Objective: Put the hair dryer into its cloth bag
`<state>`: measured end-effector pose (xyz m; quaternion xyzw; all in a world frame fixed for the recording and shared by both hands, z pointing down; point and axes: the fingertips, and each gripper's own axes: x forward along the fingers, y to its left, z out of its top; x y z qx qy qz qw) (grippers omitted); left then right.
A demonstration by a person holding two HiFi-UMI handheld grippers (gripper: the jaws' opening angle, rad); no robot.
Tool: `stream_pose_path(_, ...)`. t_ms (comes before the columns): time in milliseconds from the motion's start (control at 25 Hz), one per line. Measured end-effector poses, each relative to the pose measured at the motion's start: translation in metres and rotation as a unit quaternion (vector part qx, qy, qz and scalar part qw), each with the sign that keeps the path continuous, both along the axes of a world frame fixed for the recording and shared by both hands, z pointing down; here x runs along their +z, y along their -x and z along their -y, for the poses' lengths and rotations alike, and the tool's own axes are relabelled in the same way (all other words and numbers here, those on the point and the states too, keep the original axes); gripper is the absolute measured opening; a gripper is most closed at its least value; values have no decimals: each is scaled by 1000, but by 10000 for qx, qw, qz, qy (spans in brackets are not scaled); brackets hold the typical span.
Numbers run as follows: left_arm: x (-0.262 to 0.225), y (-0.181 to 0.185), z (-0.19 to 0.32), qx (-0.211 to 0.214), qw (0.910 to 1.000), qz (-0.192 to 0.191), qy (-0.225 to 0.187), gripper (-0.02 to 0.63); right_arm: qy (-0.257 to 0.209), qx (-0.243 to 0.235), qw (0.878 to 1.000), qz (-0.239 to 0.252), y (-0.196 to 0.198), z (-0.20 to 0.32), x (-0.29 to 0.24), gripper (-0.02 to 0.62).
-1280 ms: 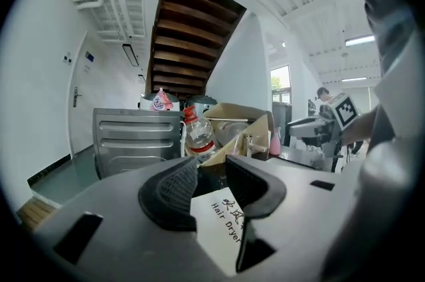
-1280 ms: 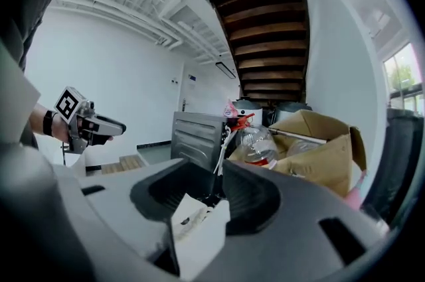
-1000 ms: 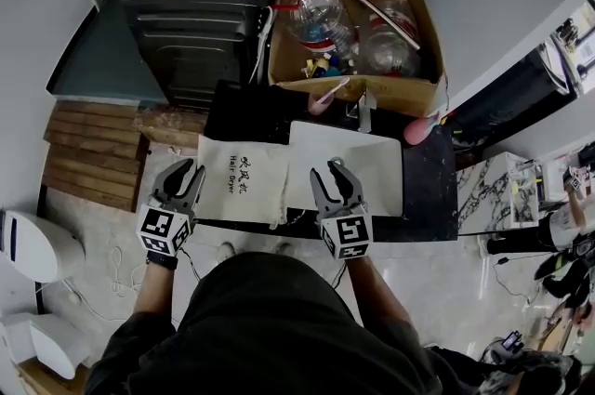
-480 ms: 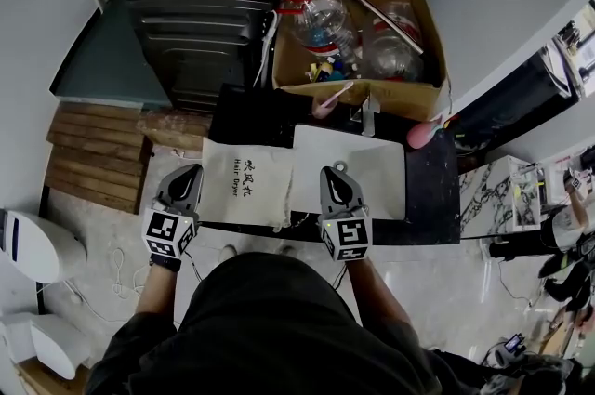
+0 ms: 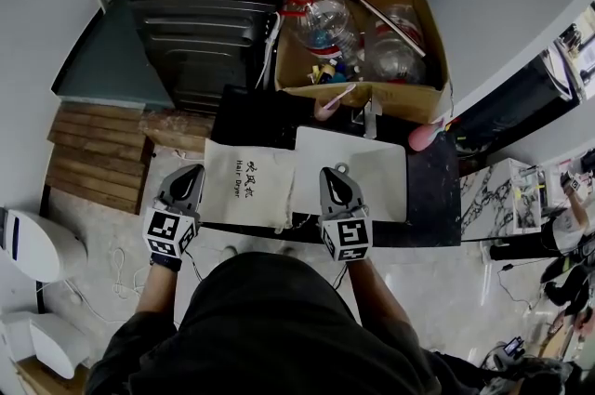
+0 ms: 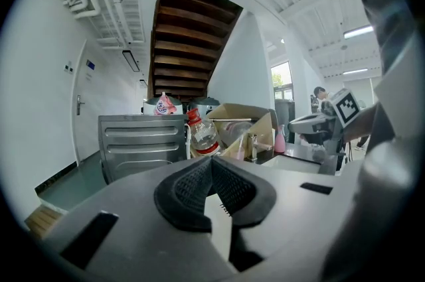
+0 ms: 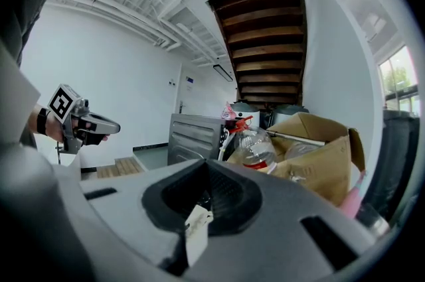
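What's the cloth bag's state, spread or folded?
Spread flat: the cloth bag lies print-up on the table, no folds or bulge visible.

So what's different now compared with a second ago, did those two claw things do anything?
Both claws closed. A second ago the left claw and the right claw had their jaws apart; now both are shut, and no grip on anything shows. Neither hand shifted. The white cloth bag with black lettering and the brown cardboard box of bottles lie as before.
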<state>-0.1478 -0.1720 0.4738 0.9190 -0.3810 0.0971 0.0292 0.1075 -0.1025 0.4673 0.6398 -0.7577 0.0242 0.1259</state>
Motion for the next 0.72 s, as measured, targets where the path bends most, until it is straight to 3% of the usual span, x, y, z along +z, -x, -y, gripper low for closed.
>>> stream_pose_path(720, 2, 3, -4, 9, 10000, 34, 38, 3, 63, -88, 9999, -36, 5, -2, 5, 0)
